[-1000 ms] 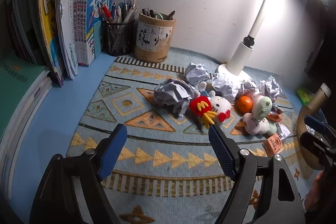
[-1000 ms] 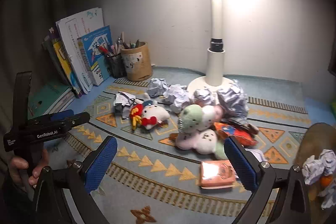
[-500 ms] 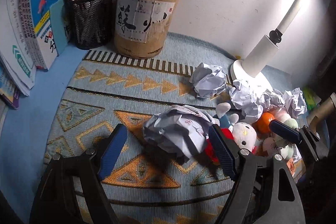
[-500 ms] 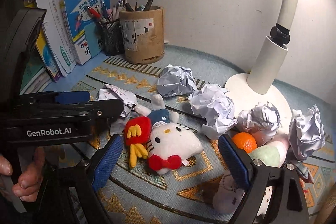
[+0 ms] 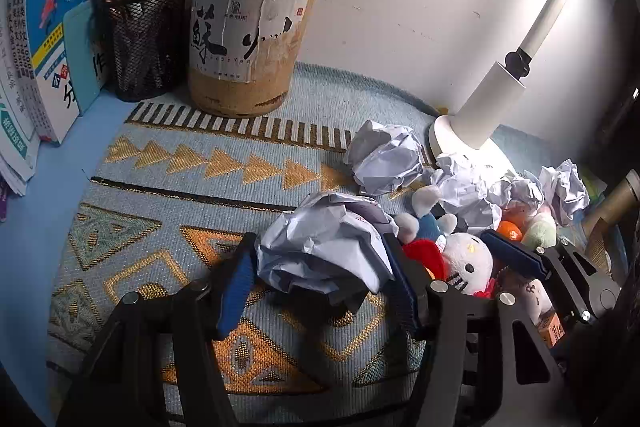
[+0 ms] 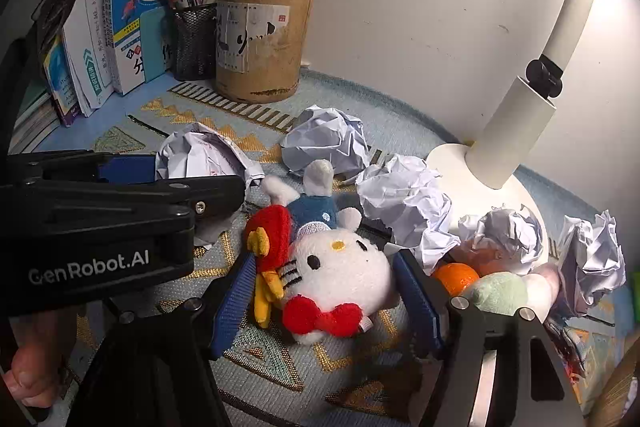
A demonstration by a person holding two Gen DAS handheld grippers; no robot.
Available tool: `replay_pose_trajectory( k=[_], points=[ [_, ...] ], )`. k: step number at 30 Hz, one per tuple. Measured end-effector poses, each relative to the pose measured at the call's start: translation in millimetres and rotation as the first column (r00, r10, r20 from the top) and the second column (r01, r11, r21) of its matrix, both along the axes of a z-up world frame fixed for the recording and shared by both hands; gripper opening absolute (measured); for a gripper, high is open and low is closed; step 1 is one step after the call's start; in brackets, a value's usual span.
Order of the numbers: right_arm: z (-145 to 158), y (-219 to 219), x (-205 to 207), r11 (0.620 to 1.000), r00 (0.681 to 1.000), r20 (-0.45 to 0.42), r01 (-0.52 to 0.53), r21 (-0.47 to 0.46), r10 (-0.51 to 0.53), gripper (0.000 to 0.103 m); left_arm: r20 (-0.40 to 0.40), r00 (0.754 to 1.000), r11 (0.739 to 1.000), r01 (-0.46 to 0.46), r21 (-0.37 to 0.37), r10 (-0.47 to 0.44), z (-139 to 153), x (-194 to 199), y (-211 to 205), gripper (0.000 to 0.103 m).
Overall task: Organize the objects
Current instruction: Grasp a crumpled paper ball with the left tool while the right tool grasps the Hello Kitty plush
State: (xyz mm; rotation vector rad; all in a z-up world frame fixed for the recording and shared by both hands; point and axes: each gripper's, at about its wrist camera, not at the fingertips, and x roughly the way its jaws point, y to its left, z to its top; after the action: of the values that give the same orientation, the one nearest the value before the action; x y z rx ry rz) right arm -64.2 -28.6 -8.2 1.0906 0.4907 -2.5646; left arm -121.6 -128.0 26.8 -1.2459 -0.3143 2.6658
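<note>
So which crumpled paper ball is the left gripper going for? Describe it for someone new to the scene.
Start at the brown cardboard pen pot by the wall and come forward across the patterned blue mat. The crumpled paper ball sits between the left gripper fingers, alone showing red handwriting, left of the white plush cat.

Our left gripper point(image 5: 320, 279) and right gripper point(image 6: 326, 303) are black frames with ribbed blue pads point(image 6: 230, 301) and silver screws point(image 6: 459, 303). White "GenRobot.AI" lettering marks the left one, and bare fingers point(image 6: 26, 373) show beneath it.
</note>
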Motion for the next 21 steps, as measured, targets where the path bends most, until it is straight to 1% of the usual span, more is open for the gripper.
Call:
replay_pose_trajectory(
  k=[3, 6, 7, 10, 13, 15, 17, 21],
  points=[
    [2.6, 3.0, 1.6, 1.000, 1.000, -0.001, -0.003, -0.030, 0.003, 0.065, -0.029, 0.999, 1.000, -0.022, 0.001, 0.022, 4.6, 6.2, -4.2, 0.054],
    [13.2, 8.2, 10.3, 0.993, 0.999, 0.010, -0.041, -0.106, 0.042, 0.065, -0.053, 0.996, 0.998, -0.067, -0.007, 0.066, 11.9, 15.7, -12.7, 0.054],
    [19.9, 10.8, 16.4, 0.990, 0.998, 0.013, -0.053, -0.129, 0.055, 0.065, -0.062, 0.995, 0.997, -0.077, 0.003, 0.077, 16.5, 20.2, -15.9, 0.054],
    [47.4, 20.5, 47.2, 0.980, 0.997, -0.012, -0.083, -0.180, 0.083, 0.065, -0.101, 0.989, 0.994, -0.107, 0.022, 0.109, 38.2, 43.3, -22.1, 0.054],
    [73.8, 39.6, 84.1, 0.976, 0.997, -0.036, -0.080, -0.205, 0.074, 0.065, -0.126, 0.985, 0.993, -0.116, 0.027, 0.118, 56.0, 73.3, -20.0, 0.054],
    [81.3, 59.7, 108.3, 0.981, 0.999, -0.037, -0.039, -0.191, 0.032, 0.065, -0.145, 0.984, 0.994, -0.102, 0.029, 0.105, 62.6, 92.3, -7.4, 0.054],
    [80.4, 87.8, 126.9, 0.983, 0.999, -0.005, 0.036, -0.179, -0.038, 0.065, -0.149, 0.986, 0.997, -0.075, 0.031, 0.079, 61.8, 113.6, 7.4, 0.054],
    [55.2, 146.6, 161.2, 0.967, 0.982, 0.091, 0.180, -0.183, -0.165, 0.065, -0.126, 0.992, 0.998, -0.013, 0.067, 0.021, 43.2, 144.5, 46.5, 0.054]
  ],
)
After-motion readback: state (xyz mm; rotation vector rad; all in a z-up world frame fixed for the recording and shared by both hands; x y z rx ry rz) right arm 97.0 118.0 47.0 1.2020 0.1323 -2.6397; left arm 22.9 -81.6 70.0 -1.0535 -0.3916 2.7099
